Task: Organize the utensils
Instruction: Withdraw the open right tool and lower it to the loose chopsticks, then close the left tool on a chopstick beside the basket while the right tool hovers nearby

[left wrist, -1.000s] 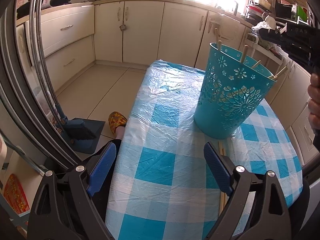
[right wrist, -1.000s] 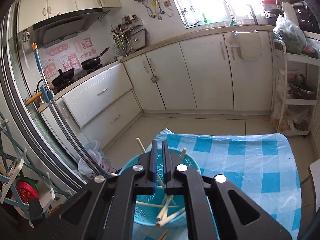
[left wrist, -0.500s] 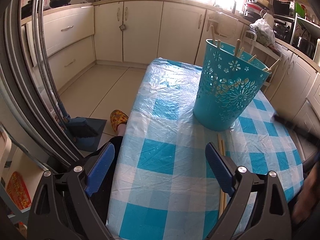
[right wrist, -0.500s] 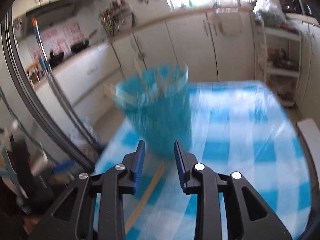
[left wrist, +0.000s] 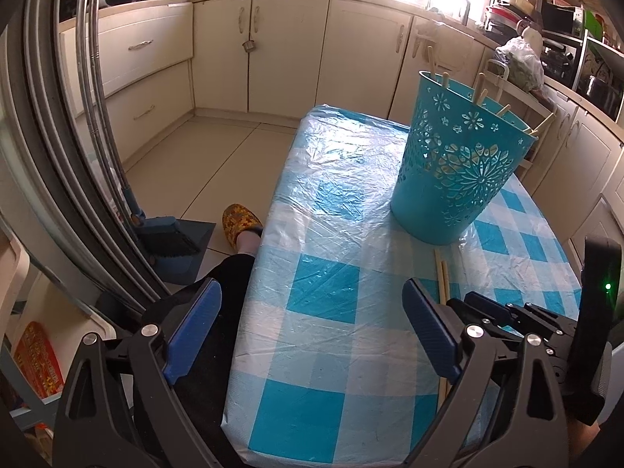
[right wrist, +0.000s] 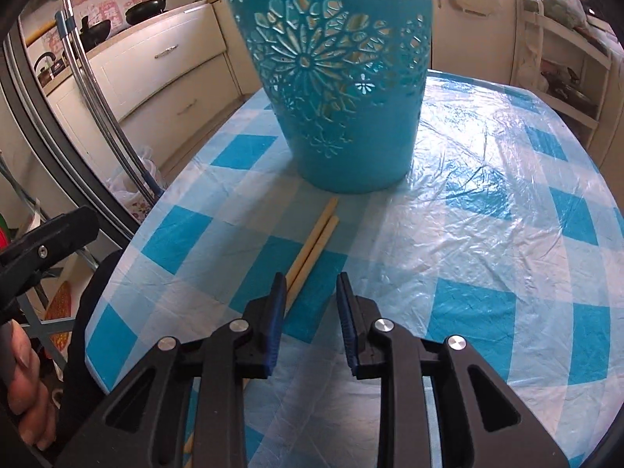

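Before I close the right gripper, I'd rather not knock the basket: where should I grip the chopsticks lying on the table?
Probably mid-length, from above. The chopsticks lie flat, side by side, far ends almost at the teal basket. The open right gripper sits just right of them, so shift it left until its fingers straddle both sticks across their width, clear of the basket.

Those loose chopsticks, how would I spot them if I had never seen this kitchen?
Find the table with the blue and white checked cloth, then the turquoise basket with cut-out flowers standing on it. At the basket's foot two pale wooden chopsticks lie flat, side by side, pointing toward the right gripper. The other sticks stand inside the basket; only these two lie on the cloth.
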